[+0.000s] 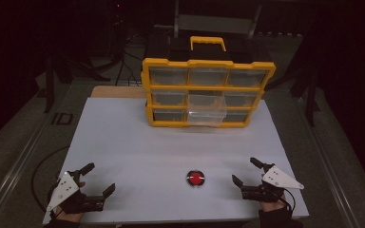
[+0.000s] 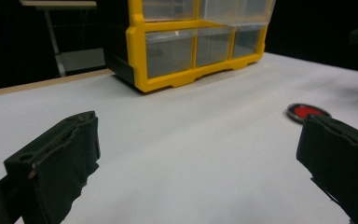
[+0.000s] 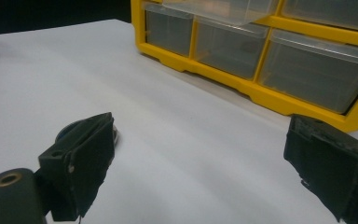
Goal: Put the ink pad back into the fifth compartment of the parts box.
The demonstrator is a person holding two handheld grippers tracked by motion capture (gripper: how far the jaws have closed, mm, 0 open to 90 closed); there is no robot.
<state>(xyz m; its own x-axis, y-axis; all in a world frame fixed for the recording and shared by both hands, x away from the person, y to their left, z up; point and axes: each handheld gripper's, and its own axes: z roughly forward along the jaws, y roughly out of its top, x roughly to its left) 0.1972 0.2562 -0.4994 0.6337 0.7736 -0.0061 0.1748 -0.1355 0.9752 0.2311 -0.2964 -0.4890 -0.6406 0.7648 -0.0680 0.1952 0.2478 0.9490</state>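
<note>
Both grippers are resting low at the near edge of the white tabletop (image 1: 123, 142), each with its fingers spread wide and gripping nothing. The left gripper (image 1: 98, 179) is sitting at the near left corner, the right gripper (image 1: 247, 172) at the near right. Between them, closer to the right one, a small red disc (image 1: 196, 178) with a dark rim is lying flat on the tabletop. In the right gripper view one finger (image 3: 81, 163) is hiding most of the disc. At the far end the yellow drawer cabinet (image 1: 206, 88) is standing, its middle clear drawer (image 1: 208, 110) jutting out; its contents are too dim to tell.
</note>
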